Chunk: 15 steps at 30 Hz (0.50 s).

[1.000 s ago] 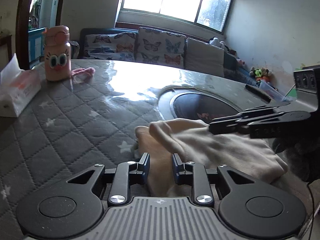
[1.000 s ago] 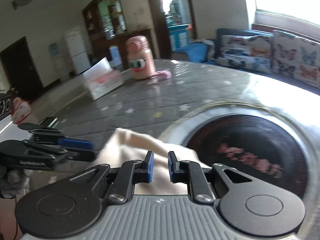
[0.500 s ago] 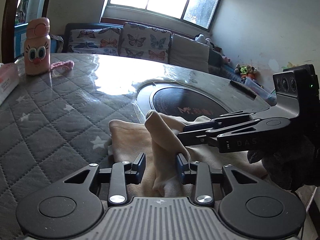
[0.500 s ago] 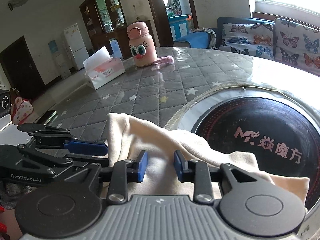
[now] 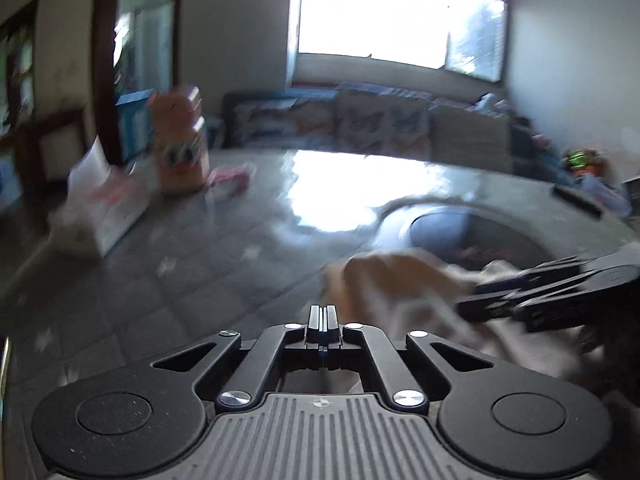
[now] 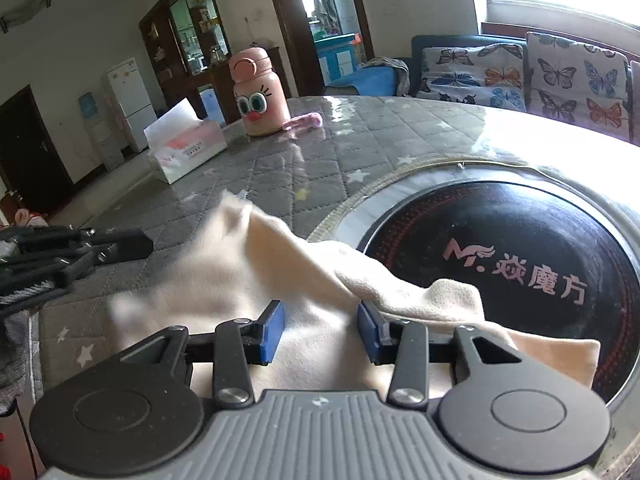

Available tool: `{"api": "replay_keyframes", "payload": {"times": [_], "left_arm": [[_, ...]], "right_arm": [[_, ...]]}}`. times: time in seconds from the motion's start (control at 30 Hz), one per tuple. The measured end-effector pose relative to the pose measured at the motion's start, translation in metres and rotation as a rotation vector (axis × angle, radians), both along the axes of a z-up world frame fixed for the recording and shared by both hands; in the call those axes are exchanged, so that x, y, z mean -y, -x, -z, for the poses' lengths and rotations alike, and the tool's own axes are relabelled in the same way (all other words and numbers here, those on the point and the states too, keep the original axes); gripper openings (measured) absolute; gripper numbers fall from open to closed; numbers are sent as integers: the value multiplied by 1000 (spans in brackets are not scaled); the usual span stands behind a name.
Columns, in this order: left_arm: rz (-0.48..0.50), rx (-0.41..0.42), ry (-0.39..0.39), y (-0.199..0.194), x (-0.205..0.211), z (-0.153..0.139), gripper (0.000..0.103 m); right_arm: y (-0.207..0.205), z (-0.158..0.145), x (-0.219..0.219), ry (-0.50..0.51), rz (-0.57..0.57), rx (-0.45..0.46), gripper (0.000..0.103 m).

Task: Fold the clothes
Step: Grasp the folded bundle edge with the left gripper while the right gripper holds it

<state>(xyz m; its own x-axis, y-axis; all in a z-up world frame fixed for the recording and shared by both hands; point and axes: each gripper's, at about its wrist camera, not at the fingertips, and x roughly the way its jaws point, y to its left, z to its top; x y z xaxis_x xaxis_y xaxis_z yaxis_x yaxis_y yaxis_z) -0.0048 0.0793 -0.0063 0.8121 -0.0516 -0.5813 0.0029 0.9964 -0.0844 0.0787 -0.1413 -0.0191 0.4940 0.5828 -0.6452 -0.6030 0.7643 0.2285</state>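
Left wrist view: the left gripper (image 5: 323, 314) has its fingers pressed together with no cloth visibly between them; the cloth (image 5: 400, 280) lies just ahead and to their right on the surface (image 5: 200, 272). The right gripper (image 5: 532, 284) reaches into the cloth from the right. Heavy blur hides the cloth's edges, so whether a thin hem is pinched is hard to make out.

Right wrist view: the right gripper (image 6: 320, 330) has its fingers (image 6: 272, 330) spreading, cloth (image 6: 280, 272) lying between them but unpressed. The raised fold could slump as they let go, and the left gripper (image 6: 76, 248) sits apart from it.
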Motion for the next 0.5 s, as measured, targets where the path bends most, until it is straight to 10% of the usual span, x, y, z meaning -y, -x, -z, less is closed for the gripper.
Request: {"api": "replay_keyframes", "payload": {"times": [0.5], "left_arm": [[195, 28, 67, -20, 31, -20, 3]], "right_arm": [[-18, -15, -13, -14, 6, 3, 23]]}}
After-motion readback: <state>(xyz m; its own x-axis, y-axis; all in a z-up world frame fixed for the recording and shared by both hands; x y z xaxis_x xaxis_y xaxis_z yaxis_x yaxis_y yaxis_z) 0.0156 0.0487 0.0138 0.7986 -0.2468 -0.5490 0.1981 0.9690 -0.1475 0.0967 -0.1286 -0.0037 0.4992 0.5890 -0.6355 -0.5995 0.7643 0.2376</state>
